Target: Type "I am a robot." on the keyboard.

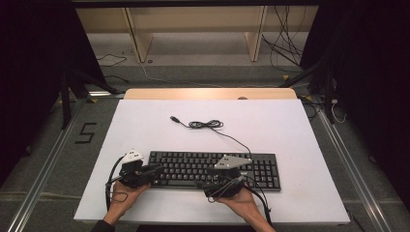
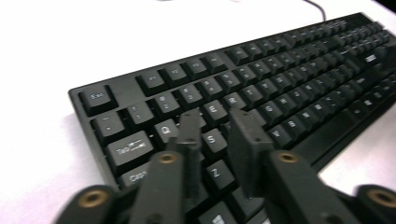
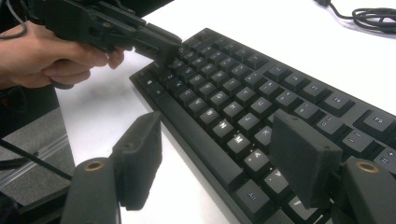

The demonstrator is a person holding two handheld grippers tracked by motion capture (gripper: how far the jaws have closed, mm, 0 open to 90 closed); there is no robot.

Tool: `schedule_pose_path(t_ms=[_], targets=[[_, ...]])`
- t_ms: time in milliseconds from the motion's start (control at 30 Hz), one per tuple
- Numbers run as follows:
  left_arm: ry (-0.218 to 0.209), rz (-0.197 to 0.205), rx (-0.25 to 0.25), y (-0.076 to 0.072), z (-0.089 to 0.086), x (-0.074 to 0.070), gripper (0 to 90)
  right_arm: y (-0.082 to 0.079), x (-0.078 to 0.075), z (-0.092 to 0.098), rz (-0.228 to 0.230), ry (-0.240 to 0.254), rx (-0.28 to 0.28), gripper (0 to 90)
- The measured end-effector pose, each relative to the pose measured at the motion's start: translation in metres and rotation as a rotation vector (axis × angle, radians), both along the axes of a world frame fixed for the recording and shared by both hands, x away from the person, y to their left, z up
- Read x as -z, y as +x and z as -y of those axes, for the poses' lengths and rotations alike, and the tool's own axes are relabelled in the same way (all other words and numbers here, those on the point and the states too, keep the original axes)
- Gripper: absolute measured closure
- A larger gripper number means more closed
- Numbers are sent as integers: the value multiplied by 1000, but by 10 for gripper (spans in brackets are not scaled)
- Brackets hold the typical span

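A black keyboard (image 1: 193,163) (image 2: 280,79) (image 3: 243,88) lies across the near half of the white table (image 1: 270,130). My left gripper (image 1: 155,170) (image 2: 215,128) hovers over the keyboard's left end, its narrow jaws a small gap apart above the letter keys, with nothing between them. A hand holds it, and it also appears far off in the right gripper view (image 3: 170,45). My right gripper (image 1: 202,184) (image 3: 219,140) sits at the keyboard's front edge near the middle, pointing left along it. Its jaws stand wide apart over the bottom key row and hold nothing.
The keyboard's black cable (image 1: 207,124) runs back from its rear edge, coiled loosely, ending in a plug (image 1: 174,118). White table surface lies bare behind and to both sides. Wooden shelving (image 1: 193,34) and loose wires stand beyond the table's far edge.
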State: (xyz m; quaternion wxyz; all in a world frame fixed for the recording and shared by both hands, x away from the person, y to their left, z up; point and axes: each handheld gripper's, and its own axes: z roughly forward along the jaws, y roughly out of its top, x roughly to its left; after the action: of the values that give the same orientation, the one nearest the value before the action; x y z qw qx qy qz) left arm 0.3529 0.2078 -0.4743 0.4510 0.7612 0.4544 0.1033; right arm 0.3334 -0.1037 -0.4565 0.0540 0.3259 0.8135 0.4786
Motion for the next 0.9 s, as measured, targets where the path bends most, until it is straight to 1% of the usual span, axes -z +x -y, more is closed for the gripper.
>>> schedule_pose_path(t_ms=[67,167,233,333,700,900], targets=[[-17,5,11,-2,0,-1,679,0,0,0,-1,-1,0,354],[-25,10,24,-3,1,-3,611,1,0,0,-3,-2,2,354],[-34,10,26,-5,2,-3,581,1,1,0,-4,-2,3,354],[-36,11,34,-6,2,-4,540,1,1,0,-3,-2,3,354],[-47,20,43,-10,4,-7,479,2,1,-1,-3,-1,5,354],[-56,24,39,-13,4,-8,411,3,1,-2,-6,-4,6,355]])
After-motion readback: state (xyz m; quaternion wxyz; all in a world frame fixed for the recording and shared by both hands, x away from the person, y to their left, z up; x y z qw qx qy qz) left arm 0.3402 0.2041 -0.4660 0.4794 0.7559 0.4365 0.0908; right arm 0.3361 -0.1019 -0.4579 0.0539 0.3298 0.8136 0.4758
